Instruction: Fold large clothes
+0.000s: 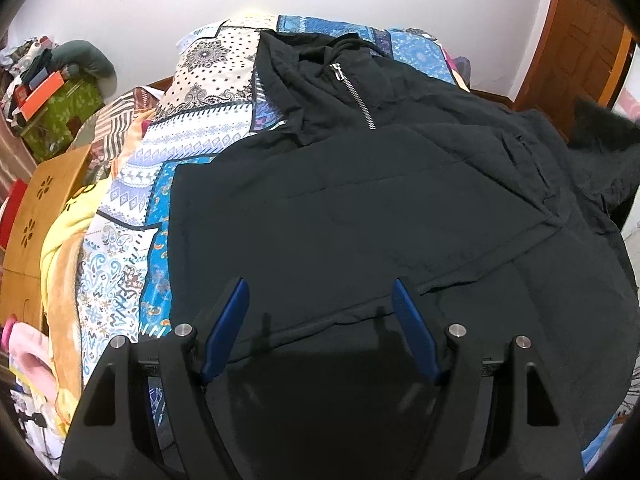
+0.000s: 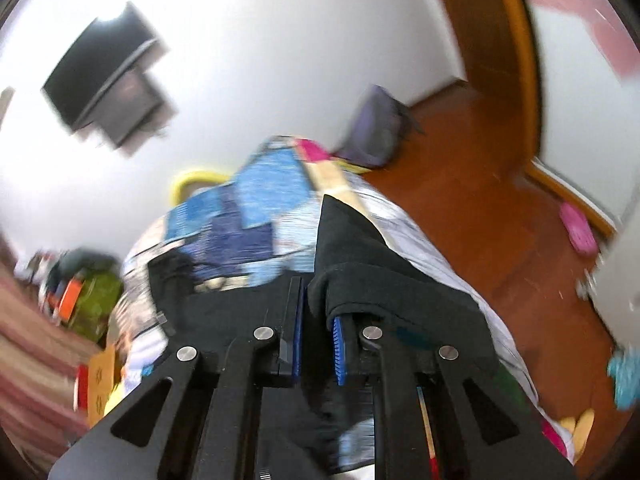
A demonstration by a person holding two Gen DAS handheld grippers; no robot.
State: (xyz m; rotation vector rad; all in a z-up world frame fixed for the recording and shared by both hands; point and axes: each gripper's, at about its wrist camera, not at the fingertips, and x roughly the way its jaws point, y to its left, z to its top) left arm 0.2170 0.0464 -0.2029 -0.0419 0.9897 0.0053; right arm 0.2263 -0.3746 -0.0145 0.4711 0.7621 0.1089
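**Sleeve fold-over, black hoodie**

Blue pads (image 1: 226, 328) of my left gripper (image 1: 320, 300) stood wide apart, empty, just above the black hoodie's (image 1: 360, 208) hem; the hoodie lay spread on the patterned quilt (image 1: 192, 148). My right gripper (image 2: 316, 316) was clenched on a fold of the hoodie — likely the sleeve — raised and tilted, view blurred. Judgement: carry it straight across the chest, keep the cloth taut, lay flat before releasing.
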